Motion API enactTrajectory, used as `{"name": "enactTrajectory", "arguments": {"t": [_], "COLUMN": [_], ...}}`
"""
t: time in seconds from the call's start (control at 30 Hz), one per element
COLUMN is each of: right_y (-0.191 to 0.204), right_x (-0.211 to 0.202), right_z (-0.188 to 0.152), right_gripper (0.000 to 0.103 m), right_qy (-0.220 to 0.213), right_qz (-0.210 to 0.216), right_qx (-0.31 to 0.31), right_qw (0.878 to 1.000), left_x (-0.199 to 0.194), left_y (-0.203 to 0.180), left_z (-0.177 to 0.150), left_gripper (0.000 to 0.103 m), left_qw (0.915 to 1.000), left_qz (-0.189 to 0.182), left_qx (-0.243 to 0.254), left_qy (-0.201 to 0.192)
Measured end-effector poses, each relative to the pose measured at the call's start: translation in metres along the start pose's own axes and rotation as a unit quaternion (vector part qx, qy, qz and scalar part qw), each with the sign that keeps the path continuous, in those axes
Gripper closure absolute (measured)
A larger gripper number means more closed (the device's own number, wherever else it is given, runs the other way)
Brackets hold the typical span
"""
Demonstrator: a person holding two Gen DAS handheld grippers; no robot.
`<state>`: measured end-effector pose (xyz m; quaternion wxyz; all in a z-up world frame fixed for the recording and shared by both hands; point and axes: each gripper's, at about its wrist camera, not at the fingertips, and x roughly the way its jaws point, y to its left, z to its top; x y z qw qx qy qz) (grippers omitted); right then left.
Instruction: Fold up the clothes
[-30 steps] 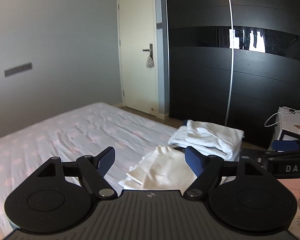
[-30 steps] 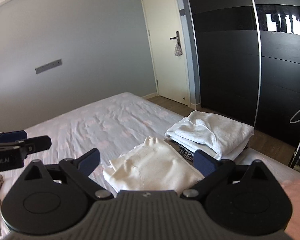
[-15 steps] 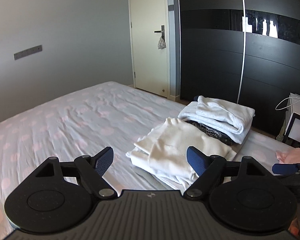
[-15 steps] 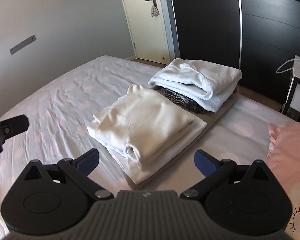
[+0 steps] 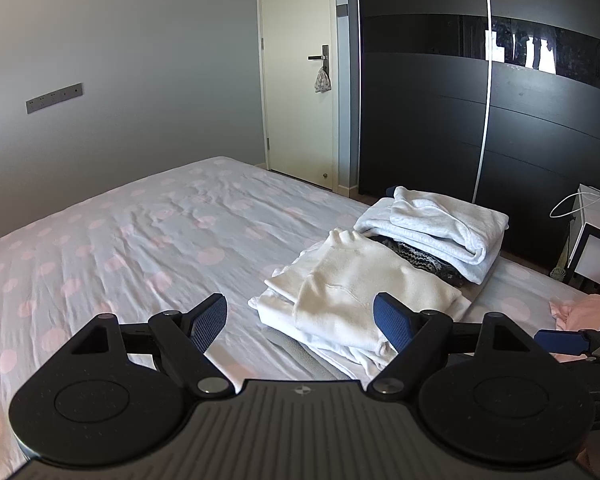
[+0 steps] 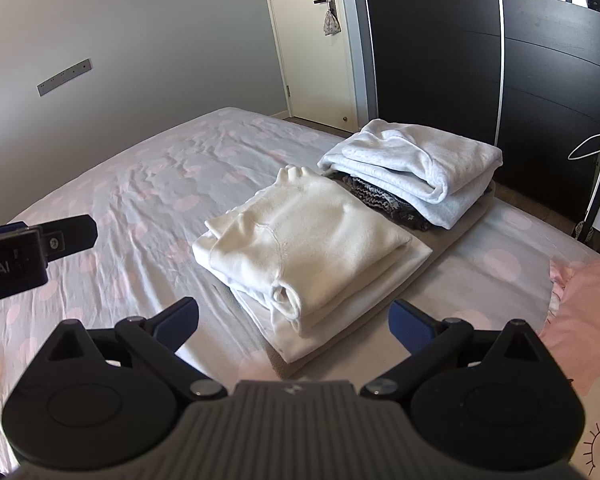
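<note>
While I hold both tools above the bed (image 5: 140,232), its dotted sheet lies mostly bare. Near the bed's right edge I see a cream folded stack (image 6: 308,236) on a flat grey board (image 6: 456,236). Just behind it, toward the far right corner, sits a white folded stack (image 6: 416,164) over a dark patterned garment (image 6: 380,196). A pink garment (image 6: 584,312) lies at the near right edge. My left gripper (image 5: 300,322) is spread wide, empty, hovering by the cream stack's near-left corner. My right gripper (image 6: 294,320) is likewise wide apart, holding nothing, above that stack's near end.
</note>
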<state>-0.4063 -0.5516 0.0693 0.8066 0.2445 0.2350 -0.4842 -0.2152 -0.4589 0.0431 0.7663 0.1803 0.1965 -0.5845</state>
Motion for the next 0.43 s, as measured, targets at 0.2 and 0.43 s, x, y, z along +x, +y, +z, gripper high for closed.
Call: {"name": "enactTrajectory", "arguments": {"t": [0.2,0.43], "right_y": [0.0029,0.0026], "right_x": [-0.0004,-0.0001], "right_z": [-0.0012,-0.0012], "right_gripper": [0.001,0.001], "right_qy": [0.0,-0.003], "right_qz": [0.003,-0.001], "right_qx": [-0.004,-0.006], "right_qw": [1.0,1.0], "left_x": [0.0005,0.0029], "left_y": [-0.0002,0.0016], "left_z": [-0.0006,-0.0023], "left_gripper": [0.023,0.023], "left_qw": [1.0,0.9999], "left_qz": [-0.002,-0.002], "left_qx": [0.002,-0.006], "left_qy": [0.003,0.01]}}
